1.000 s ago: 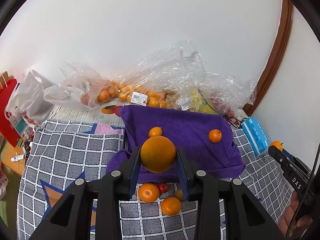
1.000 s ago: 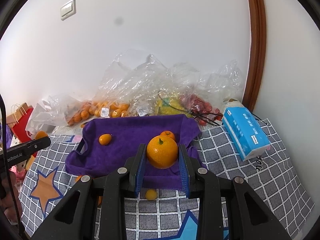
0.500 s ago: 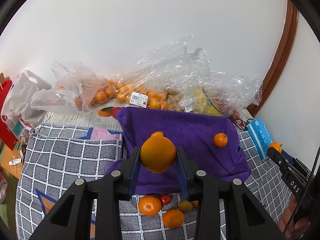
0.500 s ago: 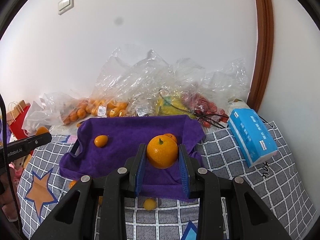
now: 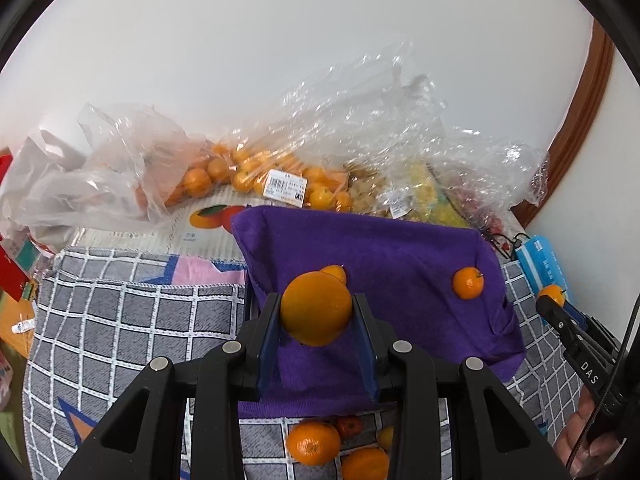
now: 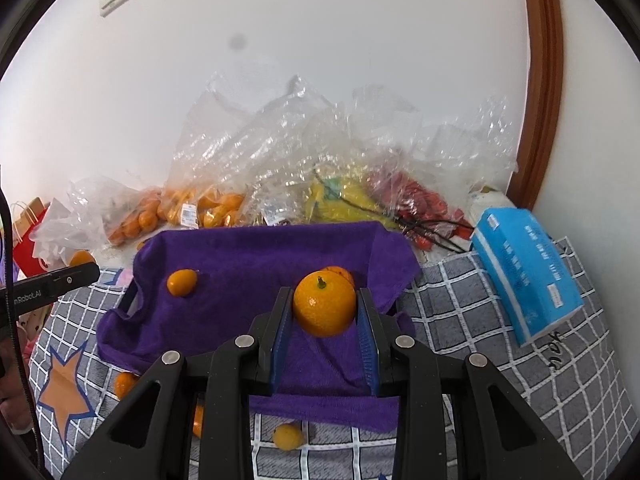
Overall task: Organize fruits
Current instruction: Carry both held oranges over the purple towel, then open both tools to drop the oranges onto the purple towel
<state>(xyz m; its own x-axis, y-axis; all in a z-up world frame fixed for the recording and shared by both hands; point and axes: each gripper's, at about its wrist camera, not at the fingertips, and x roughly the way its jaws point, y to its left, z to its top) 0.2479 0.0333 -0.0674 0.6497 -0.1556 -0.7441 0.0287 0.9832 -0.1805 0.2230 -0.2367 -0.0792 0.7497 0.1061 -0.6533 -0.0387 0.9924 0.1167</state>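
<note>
My left gripper (image 5: 316,312) is shut on a large smooth orange (image 5: 316,307) and holds it above the near part of a purple-cloth-lined tray (image 5: 392,264). My right gripper (image 6: 325,312) is shut on an orange with a green stem (image 6: 324,309) above the same tray (image 6: 256,256). Two small oranges lie on the cloth: one (image 5: 467,282) at the right, one (image 5: 335,272) half hidden behind my held orange; in the right wrist view one lies at the left (image 6: 182,282). Loose fruit (image 5: 313,442) lies on the checked cloth before the tray.
Clear plastic bags of oranges (image 5: 240,176) and other fruit (image 6: 352,196) are heaped against the white wall behind the tray. A blue tissue pack (image 6: 528,272) lies to the right. A red bag (image 5: 12,264) stands at the far left. A small yellow fruit (image 6: 287,436) lies near the front.
Both grippers have moved forward over the tray with their oranges still held. The tray and bags look closer and lower in both views.
</note>
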